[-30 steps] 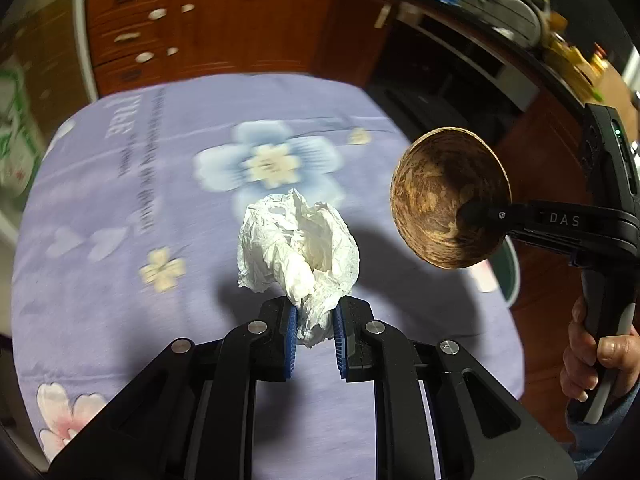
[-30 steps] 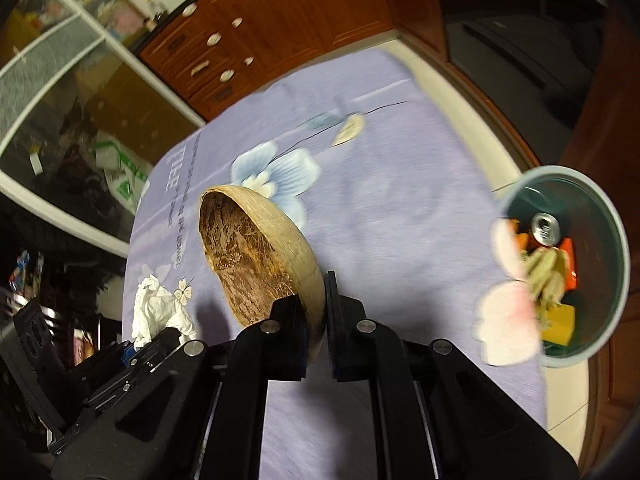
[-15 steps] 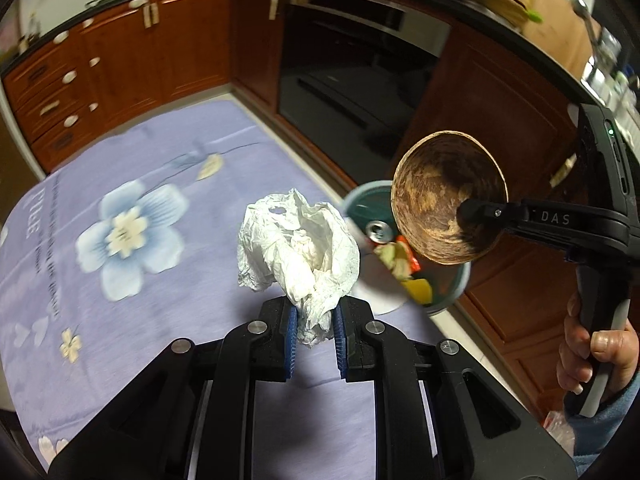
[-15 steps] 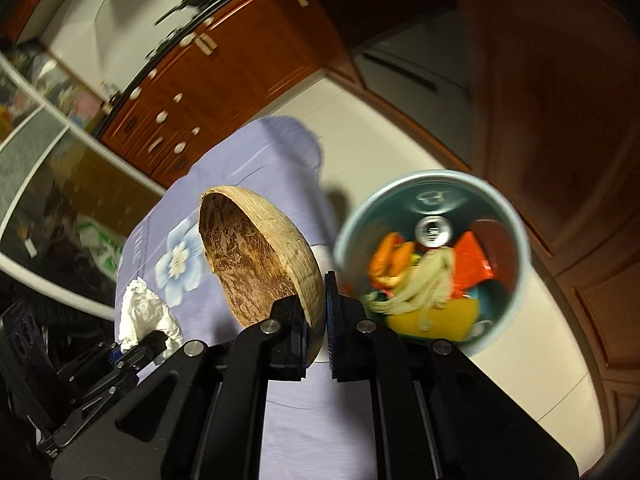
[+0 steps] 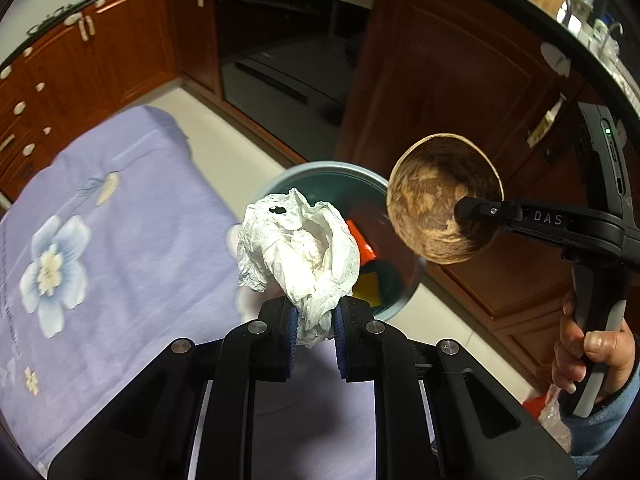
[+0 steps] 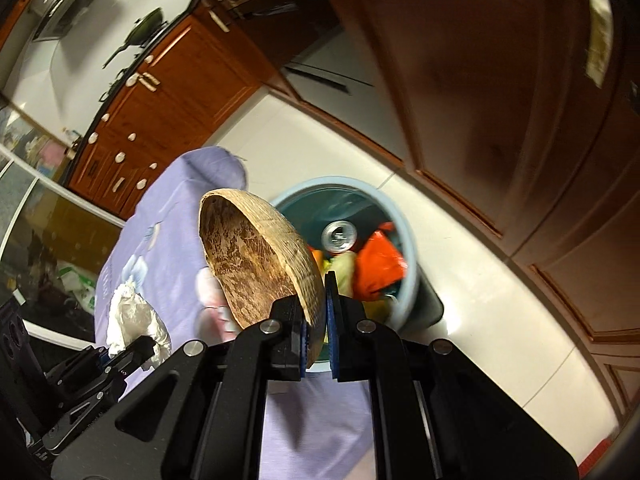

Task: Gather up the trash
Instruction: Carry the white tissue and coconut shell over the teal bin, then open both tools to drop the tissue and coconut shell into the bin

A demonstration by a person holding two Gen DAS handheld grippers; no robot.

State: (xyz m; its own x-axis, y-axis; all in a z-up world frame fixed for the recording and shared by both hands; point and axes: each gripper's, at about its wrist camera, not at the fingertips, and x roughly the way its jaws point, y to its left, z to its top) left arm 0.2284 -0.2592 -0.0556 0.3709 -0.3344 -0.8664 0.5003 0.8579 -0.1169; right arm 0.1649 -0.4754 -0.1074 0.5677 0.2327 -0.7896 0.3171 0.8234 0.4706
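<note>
My left gripper (image 5: 314, 330) is shut on a crumpled white tissue (image 5: 298, 246) and holds it in the air over the table's right edge, in front of a blue trash bin (image 5: 320, 170). My right gripper (image 6: 318, 330) is shut on the rim of a brown coconut shell half (image 6: 256, 258), held tilted just before the bin (image 6: 408, 240). The bin stands on the floor and holds a can (image 6: 339, 235), orange wrappers (image 6: 376, 266) and other scraps. The shell (image 5: 444, 200) and right gripper (image 5: 476, 211) also show in the left wrist view, right of the tissue.
A table with a purple flowered cloth (image 5: 120, 240) lies left of the bin. Brown wooden cabinets (image 5: 448, 68) and an oven (image 5: 288, 68) stand behind the bin across a strip of white floor (image 6: 480, 288). The tissue (image 6: 134, 316) shows low left in the right wrist view.
Both grippers have swung right, off the table toward the bin, each still holding its item. The bin now sits right behind the tissue and the shell.
</note>
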